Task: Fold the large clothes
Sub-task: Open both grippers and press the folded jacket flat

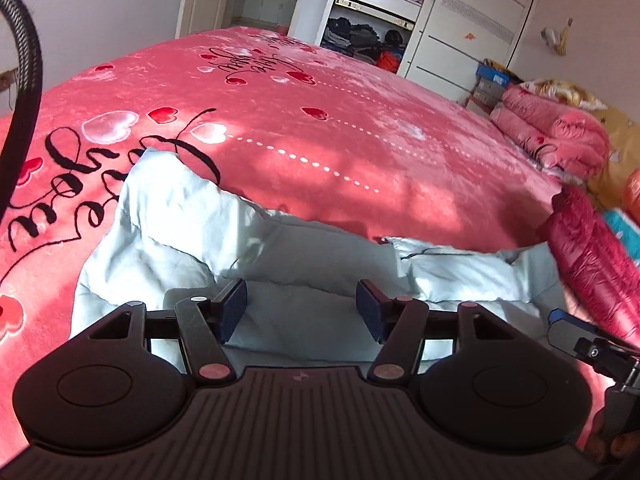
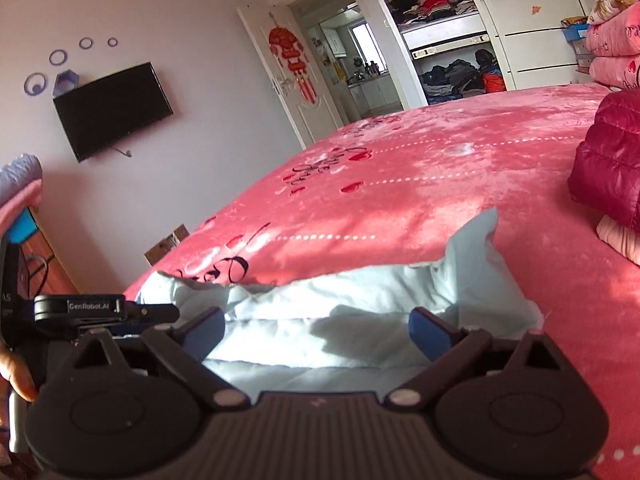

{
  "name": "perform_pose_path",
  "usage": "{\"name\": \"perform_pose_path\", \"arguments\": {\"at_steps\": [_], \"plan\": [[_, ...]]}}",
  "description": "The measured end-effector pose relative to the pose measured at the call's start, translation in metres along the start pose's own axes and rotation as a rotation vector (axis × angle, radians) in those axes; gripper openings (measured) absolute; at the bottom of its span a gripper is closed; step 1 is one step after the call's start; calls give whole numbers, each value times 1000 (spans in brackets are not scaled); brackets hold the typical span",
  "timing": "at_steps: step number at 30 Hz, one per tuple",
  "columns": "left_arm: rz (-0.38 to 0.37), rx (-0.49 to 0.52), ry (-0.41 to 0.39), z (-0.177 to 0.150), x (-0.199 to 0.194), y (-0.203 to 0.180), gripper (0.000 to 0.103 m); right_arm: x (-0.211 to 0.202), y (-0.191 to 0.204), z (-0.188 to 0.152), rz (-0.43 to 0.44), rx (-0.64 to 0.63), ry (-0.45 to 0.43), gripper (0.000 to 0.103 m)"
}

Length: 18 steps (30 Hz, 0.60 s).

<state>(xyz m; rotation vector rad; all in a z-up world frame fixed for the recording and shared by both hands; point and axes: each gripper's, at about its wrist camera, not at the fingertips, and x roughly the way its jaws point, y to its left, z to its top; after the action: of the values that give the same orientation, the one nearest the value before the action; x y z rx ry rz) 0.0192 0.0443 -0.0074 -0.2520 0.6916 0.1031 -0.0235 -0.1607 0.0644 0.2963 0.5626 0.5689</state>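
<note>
One pale blue padded garment (image 1: 208, 236) lies on the pink plush heart-printed bedspread (image 1: 320, 128), at the near edge of the bed just ahead of both grippers. Two grippers are in view, one per hand. One dark red quilted jacket (image 2: 604, 160) sits folded toward the bed's right edge, on top of a pale pink folded piece (image 2: 620, 240); a stack of pink folded quilts (image 1: 552, 128) lies at the far right corner.

The pale blue garment's long axis runs along the near edge of the bed, left to right. In the left wrist view one end rises in a rumpled flap toward the left, and the other end reaches the dark red jacket. In the right wrist view a pointed corner of it (image 2: 486, 232) stands up toward the bed's middle.

The fabric is puffy and stitched in horizontal bands, creased and bunched, sunlit in patches with the grippers' shadows across it.

The left gripper (image 1: 301, 310) has its blue-padded fingers (image 1: 232, 310) spread wide apart, nothing between them — the garment lies just beyond and below the tips. The right gripper (image 2: 318, 332) likewise stands wide apart, its fingers (image 2: 430, 332) over the garment, gripping nothing.
</note>
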Motion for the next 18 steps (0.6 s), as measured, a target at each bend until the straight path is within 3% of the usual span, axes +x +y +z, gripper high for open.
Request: {"name": "perform_pose_path", "arguments": {"at_steps": [6,18], "plan": [[134,99,-13,-2,30,-16,83,33,2,-8,-119,-157,38,98],[255,158,-25,-2,49,-16,95,65,-27,-7,-266,-221,56,102]]}}
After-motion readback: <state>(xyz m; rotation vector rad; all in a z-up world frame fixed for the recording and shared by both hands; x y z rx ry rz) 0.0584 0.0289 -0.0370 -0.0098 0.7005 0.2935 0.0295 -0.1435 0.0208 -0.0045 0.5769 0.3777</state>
